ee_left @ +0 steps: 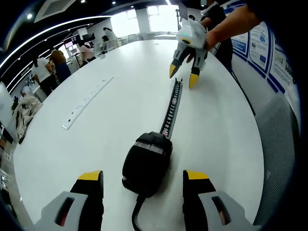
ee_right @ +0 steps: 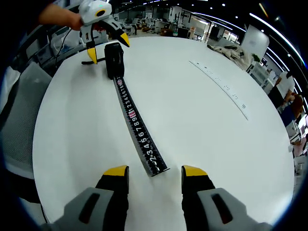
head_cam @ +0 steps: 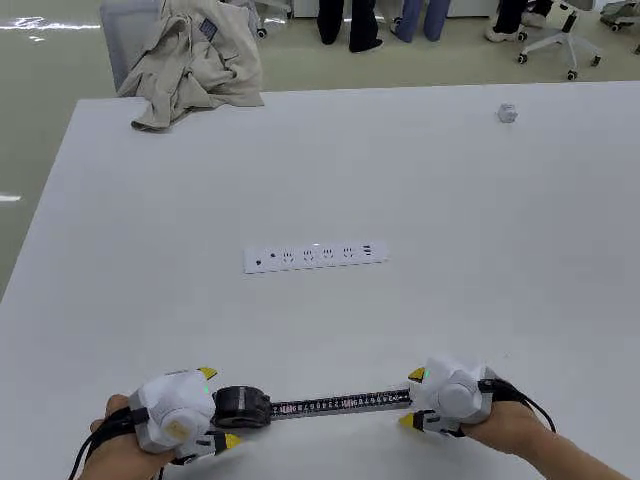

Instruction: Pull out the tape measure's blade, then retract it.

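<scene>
Tape measure [head_cam: 242,405] near worktop [head_cam: 400,180] front edge, blade [head_cam: 340,404] out flat. Your left claw [head_cam: 218,407] straddles the case, open, likely bracing it. Your right claw [head_cam: 412,398] is open at the blade tip, not gripping, probably so it can retract.

black tape measure [ee_left: 147,163], numbered blade [ee_right: 137,127] extended, lying flat

The left gripper [head_cam: 219,407] and right gripper [head_cam: 411,398] face each other, tips pointing inward, both with jaws spread apart.
</scene>
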Action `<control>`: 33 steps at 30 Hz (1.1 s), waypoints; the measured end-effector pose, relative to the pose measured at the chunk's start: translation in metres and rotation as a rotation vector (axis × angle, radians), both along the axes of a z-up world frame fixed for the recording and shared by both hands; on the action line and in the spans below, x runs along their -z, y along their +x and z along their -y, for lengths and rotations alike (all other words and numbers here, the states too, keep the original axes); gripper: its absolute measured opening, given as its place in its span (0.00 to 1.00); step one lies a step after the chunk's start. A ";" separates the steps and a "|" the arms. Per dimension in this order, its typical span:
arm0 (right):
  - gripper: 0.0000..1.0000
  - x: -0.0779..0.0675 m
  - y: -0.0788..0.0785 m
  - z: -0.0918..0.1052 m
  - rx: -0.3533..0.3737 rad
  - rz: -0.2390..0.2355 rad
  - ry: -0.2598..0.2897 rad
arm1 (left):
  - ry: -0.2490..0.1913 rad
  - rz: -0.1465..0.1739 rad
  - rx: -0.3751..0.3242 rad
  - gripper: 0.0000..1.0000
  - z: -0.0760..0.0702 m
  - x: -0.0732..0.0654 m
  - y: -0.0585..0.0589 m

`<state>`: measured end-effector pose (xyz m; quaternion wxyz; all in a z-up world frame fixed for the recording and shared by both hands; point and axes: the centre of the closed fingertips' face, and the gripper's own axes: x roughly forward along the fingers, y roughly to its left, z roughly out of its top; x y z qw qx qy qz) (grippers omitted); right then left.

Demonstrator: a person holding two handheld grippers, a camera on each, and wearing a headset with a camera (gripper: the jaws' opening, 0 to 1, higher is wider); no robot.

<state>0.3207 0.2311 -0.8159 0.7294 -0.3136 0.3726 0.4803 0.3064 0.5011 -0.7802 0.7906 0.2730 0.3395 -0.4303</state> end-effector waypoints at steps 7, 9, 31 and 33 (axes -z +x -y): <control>0.51 -0.003 -0.003 0.002 0.080 -0.020 0.020 | -0.026 -0.015 -0.091 0.73 -0.005 -0.001 -0.002; 0.51 -0.004 -0.004 0.003 0.096 -0.027 0.024 | -0.040 -0.014 -0.100 0.75 -0.005 -0.002 -0.003; 0.70 -0.020 -0.022 -0.007 0.265 -0.040 0.138 | -0.102 -0.075 -0.350 0.88 -0.028 -0.003 -0.017; 0.70 -0.023 -0.025 -0.009 0.274 -0.044 0.152 | -0.107 -0.073 -0.374 0.88 -0.030 -0.006 -0.020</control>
